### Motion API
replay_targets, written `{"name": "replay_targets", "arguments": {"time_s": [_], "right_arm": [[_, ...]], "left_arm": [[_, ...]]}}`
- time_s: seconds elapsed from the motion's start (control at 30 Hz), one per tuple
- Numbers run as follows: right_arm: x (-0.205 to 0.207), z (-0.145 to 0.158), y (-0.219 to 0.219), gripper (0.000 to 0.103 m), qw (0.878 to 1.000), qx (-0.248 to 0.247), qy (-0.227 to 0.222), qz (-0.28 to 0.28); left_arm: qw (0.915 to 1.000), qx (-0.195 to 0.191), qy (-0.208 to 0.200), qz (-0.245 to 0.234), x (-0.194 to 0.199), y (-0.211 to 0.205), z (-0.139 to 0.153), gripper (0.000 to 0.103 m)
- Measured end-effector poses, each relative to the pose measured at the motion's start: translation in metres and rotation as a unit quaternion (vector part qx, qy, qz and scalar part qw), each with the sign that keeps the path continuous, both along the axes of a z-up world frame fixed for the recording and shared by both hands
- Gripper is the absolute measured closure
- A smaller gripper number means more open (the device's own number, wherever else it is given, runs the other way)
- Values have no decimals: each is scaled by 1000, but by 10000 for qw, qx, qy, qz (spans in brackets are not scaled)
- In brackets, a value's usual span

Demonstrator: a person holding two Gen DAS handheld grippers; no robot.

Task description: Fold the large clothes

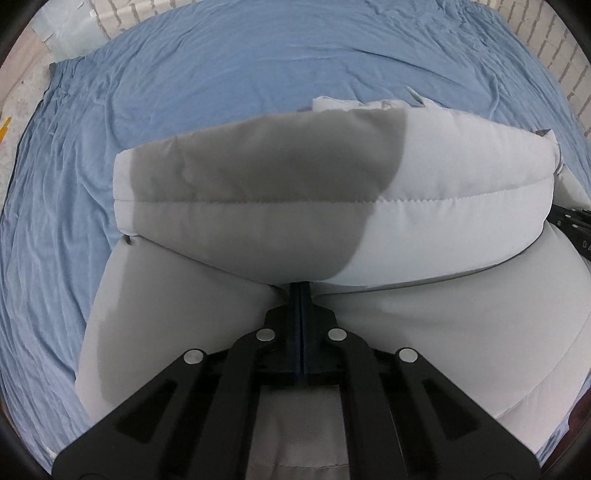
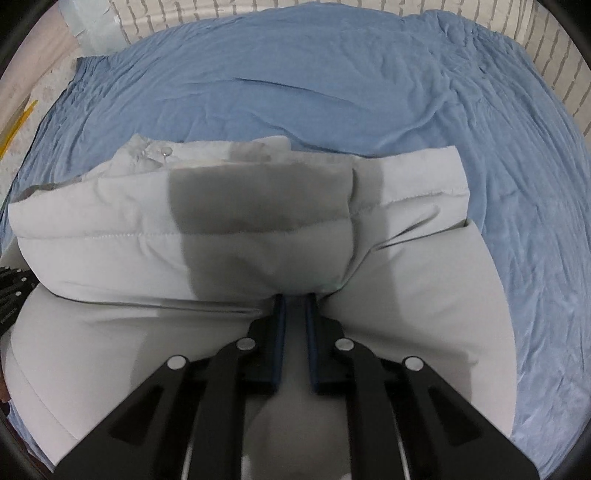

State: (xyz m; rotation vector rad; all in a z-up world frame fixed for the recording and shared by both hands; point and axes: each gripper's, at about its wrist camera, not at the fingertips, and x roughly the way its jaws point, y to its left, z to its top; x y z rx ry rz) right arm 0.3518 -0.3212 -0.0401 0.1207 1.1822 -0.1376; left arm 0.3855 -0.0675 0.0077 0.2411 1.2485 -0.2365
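Observation:
A puffy white quilted jacket (image 1: 424, 177) lies on a blue bed sheet (image 1: 221, 66), with its near part folded up over the far part. My left gripper (image 1: 302, 291) is shut on the jacket's folded edge, fingertips buried in the fabric. In the right wrist view the same jacket (image 2: 103, 236) fills the middle. My right gripper (image 2: 295, 299) is closed on the jacket's fold with a narrow gap between the blue pads (image 2: 280, 332). The other gripper shows at the right edge of the left wrist view (image 1: 576, 229) and at the left edge of the right wrist view (image 2: 11, 291).
The blue sheet (image 2: 332, 81) is wrinkled and covers the whole bed. A pale brick-pattern wall (image 2: 258, 14) runs behind the bed. The floor with a yellow object (image 2: 18, 122) shows at far left.

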Motion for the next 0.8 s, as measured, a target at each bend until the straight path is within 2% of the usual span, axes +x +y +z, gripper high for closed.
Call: {"name": "replay_targets", "arguments": {"time_s": [0.17,0.23,0.27,0.8], "right_arm": [[0,-3,5,94,9999,-134,27,21],[0,-4,7,94,9998,-173,29,31],[0,-5,7,94,9998,-176,35,32],[1,-13,8,94,9996,-229,132,81]], "left_arm": [[10000,37,-64,-20,-4,3,-5,102],[10000,43,-83,-24,3,-10,-11,102],[9999,50,-85,-26,13,-29,-16,102],[9999,83,-35,-52,16,-34,-25,102]]}}
